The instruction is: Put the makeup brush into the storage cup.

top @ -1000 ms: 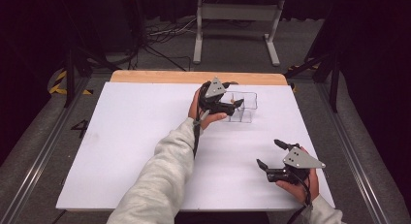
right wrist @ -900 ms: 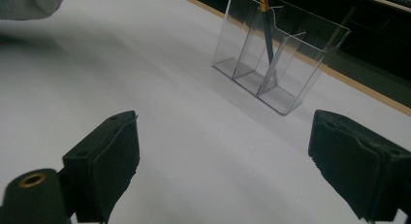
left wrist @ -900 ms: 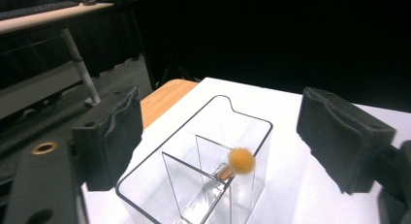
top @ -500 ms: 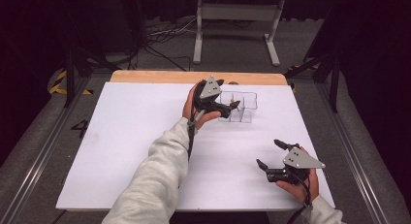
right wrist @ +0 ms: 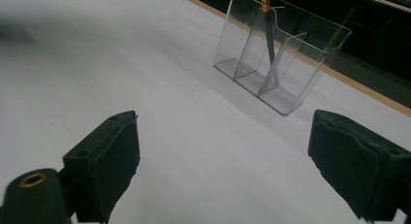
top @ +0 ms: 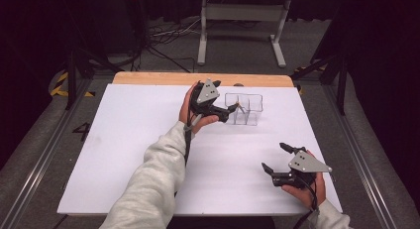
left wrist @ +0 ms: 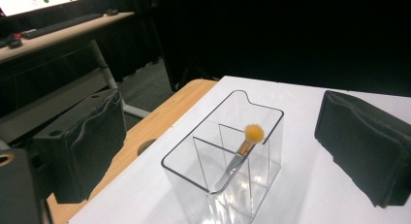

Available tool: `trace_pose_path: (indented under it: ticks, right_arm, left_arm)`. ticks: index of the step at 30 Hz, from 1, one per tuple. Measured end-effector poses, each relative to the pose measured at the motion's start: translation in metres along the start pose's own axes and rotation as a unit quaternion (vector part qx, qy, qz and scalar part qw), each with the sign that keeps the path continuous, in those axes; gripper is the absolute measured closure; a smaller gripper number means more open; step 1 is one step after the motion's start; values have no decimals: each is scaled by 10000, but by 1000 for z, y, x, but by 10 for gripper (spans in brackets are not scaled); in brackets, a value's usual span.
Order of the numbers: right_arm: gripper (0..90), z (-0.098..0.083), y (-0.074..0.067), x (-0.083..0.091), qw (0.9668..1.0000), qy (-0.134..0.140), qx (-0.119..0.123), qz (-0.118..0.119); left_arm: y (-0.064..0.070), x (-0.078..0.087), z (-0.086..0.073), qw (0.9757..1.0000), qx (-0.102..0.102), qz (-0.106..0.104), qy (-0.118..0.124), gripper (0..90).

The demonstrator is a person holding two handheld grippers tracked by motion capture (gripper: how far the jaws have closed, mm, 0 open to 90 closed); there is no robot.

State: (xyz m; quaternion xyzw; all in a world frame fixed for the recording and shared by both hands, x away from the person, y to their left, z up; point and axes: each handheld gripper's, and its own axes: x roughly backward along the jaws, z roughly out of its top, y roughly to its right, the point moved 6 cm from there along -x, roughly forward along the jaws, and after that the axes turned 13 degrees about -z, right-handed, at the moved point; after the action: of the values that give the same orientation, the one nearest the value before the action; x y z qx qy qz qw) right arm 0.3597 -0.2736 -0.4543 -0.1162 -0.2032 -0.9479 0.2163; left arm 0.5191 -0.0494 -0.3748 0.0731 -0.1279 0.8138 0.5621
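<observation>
Right gripper: It is sitting near the person, at the right side of the table, in the person's right hand. Its two black jaws are standing wide apart and are holding nothing. In the right gripper view they are pointing across the white top toward the clear box.

White table top: It is lying flat under everything. A strip of wood is showing along its far edge.

Left sleeve: A light grey sleeve is reaching from the near edge up to the middle of the table.

Left gripper: The person's left hand is holding it farther out, just beside the left end of the clear box. Its jaws are spread wide, one on each side of the box in the left gripper view, and they are not touching it. They are gripping nothing.

Clear box: It is standing upright on the white top, near the far wooden edge. Thin clear walls are splitting it into compartments.

Brush: It is leaning inside the clear box, tilted, with its fluffy orange tip poking up at the rim and its silver handle going down to the bottom.

Floor behind the table: Cables and a grey metal stand are lying in the dark past the table.
</observation>
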Motion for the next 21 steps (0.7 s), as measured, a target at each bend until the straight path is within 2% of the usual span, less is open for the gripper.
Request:
trace_pose_path:
  ticks: [4, 21]
  right_arm:
    - [117, 0, 0, 0, 10000, 8, 5, 6]
    - [109, 2, 1, 1, 10000, 65, -6, -60]
  left_arm:
    - [2, 7, 1, 9999, -95, 48, -1, 57]
    - [9, 29, -4, 9997, -210, 115, -38, 57]
